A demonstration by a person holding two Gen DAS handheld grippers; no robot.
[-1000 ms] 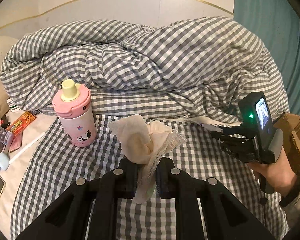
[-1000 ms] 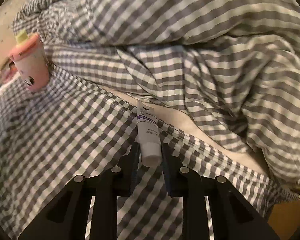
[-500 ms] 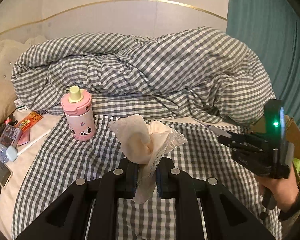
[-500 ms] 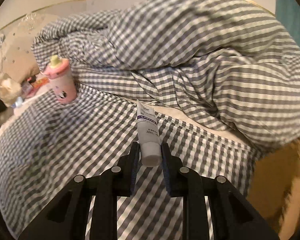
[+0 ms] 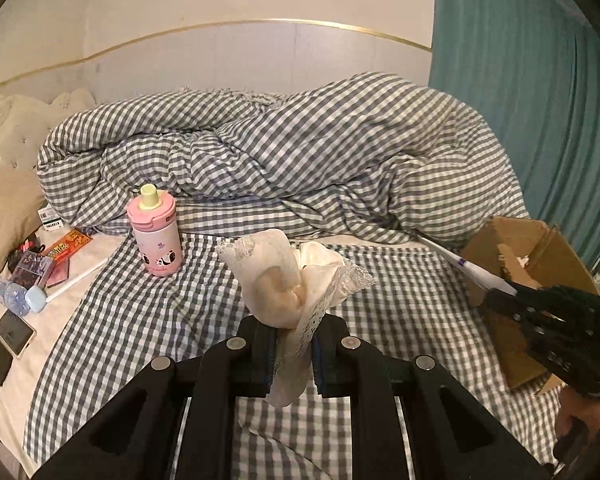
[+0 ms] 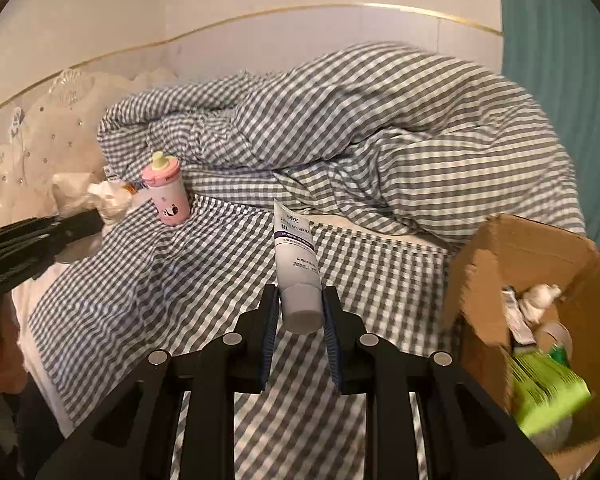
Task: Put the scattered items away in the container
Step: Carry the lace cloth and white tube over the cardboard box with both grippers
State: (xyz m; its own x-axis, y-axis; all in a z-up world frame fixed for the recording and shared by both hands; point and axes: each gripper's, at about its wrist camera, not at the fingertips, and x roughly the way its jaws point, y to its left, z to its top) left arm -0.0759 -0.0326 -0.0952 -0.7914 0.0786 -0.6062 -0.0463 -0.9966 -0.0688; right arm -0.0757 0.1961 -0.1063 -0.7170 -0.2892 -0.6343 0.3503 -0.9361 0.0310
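While your left claw (image 5: 294, 354) is pinched tight on the cream lace cloth (image 5: 284, 280), which bunches up above the tips, your right claw (image 6: 300, 320) is clamped on the cap end of the white tube (image 6: 296, 264), the crimped end pointing away. Just right of that claw sits the cardboard box (image 6: 488, 264), open, with green packaging inside. Over on the checked bed sheet (image 5: 148, 320), the pink bottle (image 5: 156, 236) stands upright, well apart from both.

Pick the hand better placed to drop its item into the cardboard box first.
Right. The right gripper, shut on the white tube, has the open cardboard box beside it. The left gripper, holding the cream cloth, sits farther from it.
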